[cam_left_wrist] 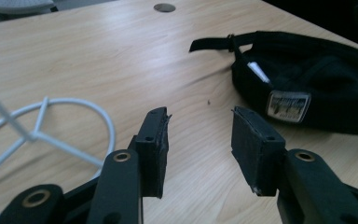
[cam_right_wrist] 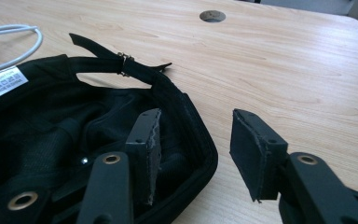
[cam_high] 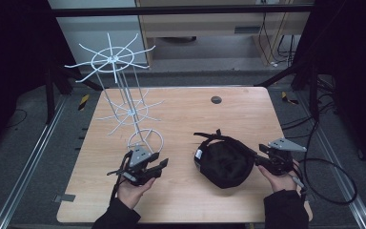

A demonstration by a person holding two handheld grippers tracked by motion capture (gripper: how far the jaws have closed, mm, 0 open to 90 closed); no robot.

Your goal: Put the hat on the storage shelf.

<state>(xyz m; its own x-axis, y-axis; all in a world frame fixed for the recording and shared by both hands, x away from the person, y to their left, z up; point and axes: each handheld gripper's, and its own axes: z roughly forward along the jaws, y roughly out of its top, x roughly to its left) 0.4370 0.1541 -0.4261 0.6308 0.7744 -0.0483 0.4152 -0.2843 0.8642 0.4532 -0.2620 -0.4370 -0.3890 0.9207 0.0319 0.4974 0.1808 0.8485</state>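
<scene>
Item: one black cap, lying upside down on the wooden table, right of centre and toward the near edge, its hollow facing up. We note a white label sewn inside the band, and an adjuster strap with a small metal buckle trailing off the far side. We judge it light and soft: cloth crown, no rigid shell, so it will sag and fold when lifted from one point, and the fabric should offer decent friction to the padded jaws. The rim of the opening looks like the firmest part, a stitched band thick enough to pinch; the strap is thinner and likelier to slip or swing. Right gripper: jaws spread wide, one inside the cap's hollow and one outside, straddling the rim at the cap's right side without yet closing on it; this seems to us the sensible place to take hold. Left gripper: jaws also spread, holding nothing, hovering over bare wood just left of the cap and near the ring base of the white wire rack, which stands at the far left of the table with hooked arms at several tiers. Whether the cap has a stiff brim we cannot say; it may lie hidden beneath the crown.
</scene>
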